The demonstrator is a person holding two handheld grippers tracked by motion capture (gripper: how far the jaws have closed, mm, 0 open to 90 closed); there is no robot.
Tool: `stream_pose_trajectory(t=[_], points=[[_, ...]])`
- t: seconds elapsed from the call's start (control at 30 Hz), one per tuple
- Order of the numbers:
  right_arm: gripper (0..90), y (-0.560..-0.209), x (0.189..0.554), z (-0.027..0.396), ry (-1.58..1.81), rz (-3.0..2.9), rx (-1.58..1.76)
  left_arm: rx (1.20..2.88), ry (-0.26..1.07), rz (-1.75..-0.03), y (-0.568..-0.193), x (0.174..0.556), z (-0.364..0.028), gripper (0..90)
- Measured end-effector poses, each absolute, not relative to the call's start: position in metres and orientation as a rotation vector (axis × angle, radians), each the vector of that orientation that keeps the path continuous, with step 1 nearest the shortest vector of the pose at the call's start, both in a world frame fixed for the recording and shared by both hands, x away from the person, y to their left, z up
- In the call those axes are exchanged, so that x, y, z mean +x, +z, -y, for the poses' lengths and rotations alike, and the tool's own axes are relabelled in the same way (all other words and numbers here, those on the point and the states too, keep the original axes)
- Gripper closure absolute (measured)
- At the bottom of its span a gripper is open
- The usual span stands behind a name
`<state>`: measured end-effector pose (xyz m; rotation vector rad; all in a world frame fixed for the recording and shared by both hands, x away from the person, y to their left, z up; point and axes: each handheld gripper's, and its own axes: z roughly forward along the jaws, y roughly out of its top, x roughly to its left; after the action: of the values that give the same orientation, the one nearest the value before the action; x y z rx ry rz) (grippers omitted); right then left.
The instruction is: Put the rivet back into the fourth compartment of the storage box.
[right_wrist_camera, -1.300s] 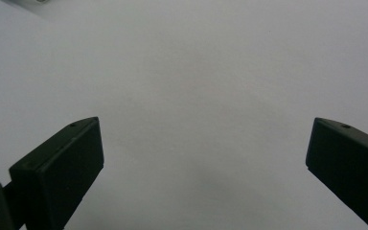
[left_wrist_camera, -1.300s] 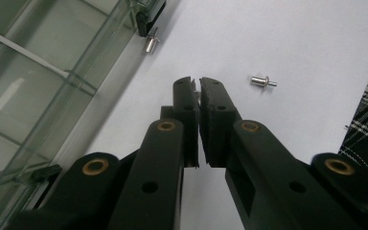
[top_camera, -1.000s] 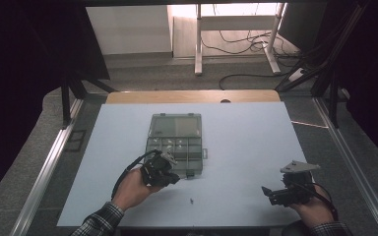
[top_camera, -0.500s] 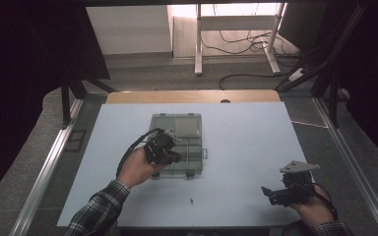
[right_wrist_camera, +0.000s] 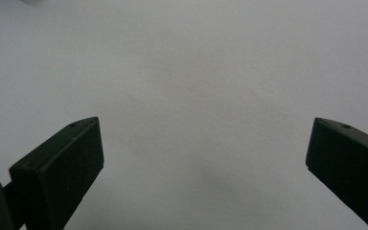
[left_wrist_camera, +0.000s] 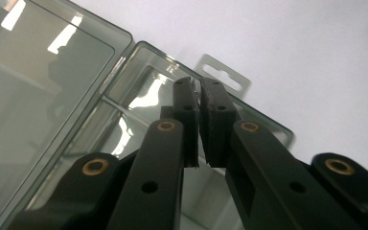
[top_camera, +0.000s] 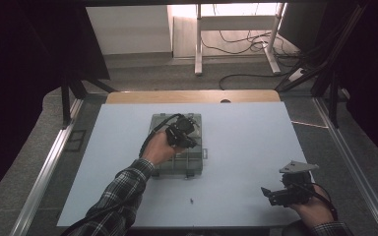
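Note:
A clear grey plastic compartment box [top_camera: 188, 166] lies shut in the middle of the white table [top_camera: 248, 137]. My left gripper [top_camera: 193, 142] hangs over the box's right half with its jaws pressed together. In the left gripper view, the left gripper [left_wrist_camera: 200, 87] points at the box lid [left_wrist_camera: 52, 81] near the hang tab [left_wrist_camera: 223, 76]. I cannot tell whether anything tiny sits between its tips. My right gripper [top_camera: 267, 193] rests near the front right edge with its jaws wide apart. The right gripper [right_wrist_camera: 205, 132] holds nothing and faces bare table.
A tiny dark screw-like piece [top_camera: 191, 200] lies on the table in front of the box. A wooden strip [top_camera: 192, 96] borders the table's far edge. Metal rails run along both sides, and cables lie on the floor beyond.
My left gripper has moved away from me, from the box's near left corner to over its right half. The right gripper has stayed still.

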<state>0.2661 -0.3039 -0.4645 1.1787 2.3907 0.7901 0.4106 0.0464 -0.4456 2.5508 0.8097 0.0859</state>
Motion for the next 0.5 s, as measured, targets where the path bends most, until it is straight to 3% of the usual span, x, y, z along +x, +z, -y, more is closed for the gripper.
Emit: stream_pose_trajectory(t=[0.23, 0.37, 0.5], points=[[0.0, -0.465, 0.266, 0.304, 0.784, -2.399, 1.175, 2.558, 0.064, -0.853, -0.461, 0.422, -0.043, 85.2], [0.0, -0.465, 0.266, 0.304, 0.782, -2.401, 1.172, 2.536, 0.054, -0.857, -0.462, 0.422, -0.045, 72.7], [0.0, -0.465, 0.266, 0.304, 0.779, -2.4, 1.175, 2.523, 0.04, -0.813, -0.451, 0.41, -0.051, 66.1]])
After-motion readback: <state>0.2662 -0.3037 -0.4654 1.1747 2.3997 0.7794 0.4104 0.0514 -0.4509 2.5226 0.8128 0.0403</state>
